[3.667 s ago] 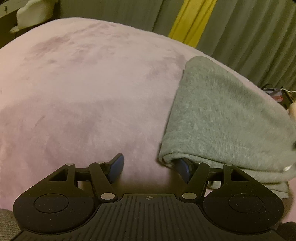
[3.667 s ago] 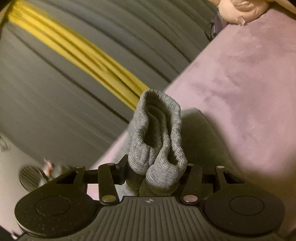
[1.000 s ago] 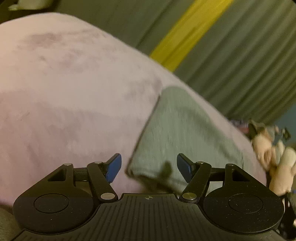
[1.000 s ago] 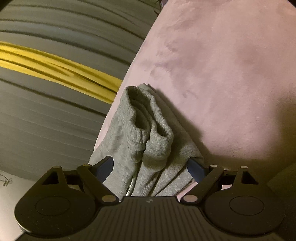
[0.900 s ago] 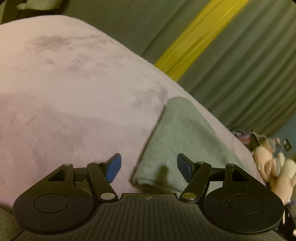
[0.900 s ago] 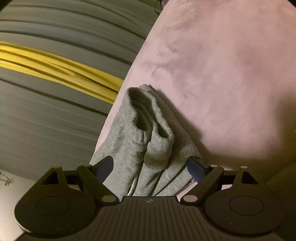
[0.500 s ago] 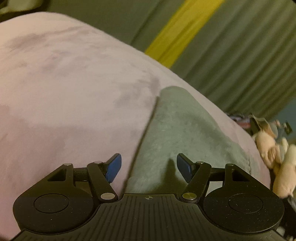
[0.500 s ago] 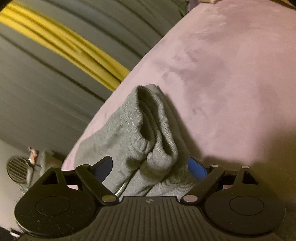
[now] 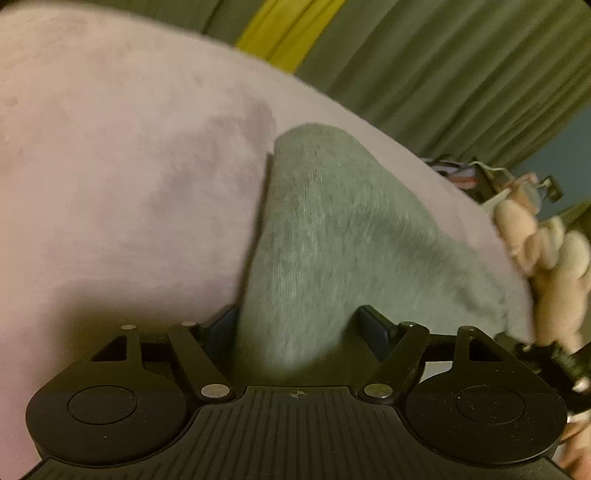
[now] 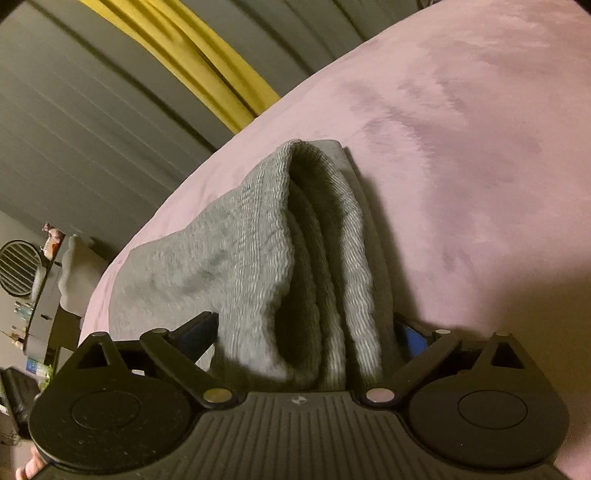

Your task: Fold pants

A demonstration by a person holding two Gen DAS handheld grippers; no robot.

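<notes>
The grey pants (image 9: 332, 229) lie folded into a thick bundle on the pink blanket (image 9: 129, 184). My left gripper (image 9: 297, 325) is open, its blue-padded fingers either side of the bundle's smooth folded end. In the right wrist view the ribbed waistband end of the pants (image 10: 295, 251) stands up in layered folds between the fingers of my right gripper (image 10: 306, 332), which is open wide around it. The fingertips of both grippers are partly hidden by cloth.
Grey-green curtains with a yellow strip (image 9: 288, 33) hang behind the bed. A plush toy (image 9: 535, 240) and clutter sit past the bed's right edge. A round fan (image 10: 18, 266) and shelves stand at the far left of the right wrist view.
Both grippers moved in onto the bundle, so the cloth now fills the gap between each pair of fingers. Earlier the right gripper was shut on the waistband and opened about a second ago.
</notes>
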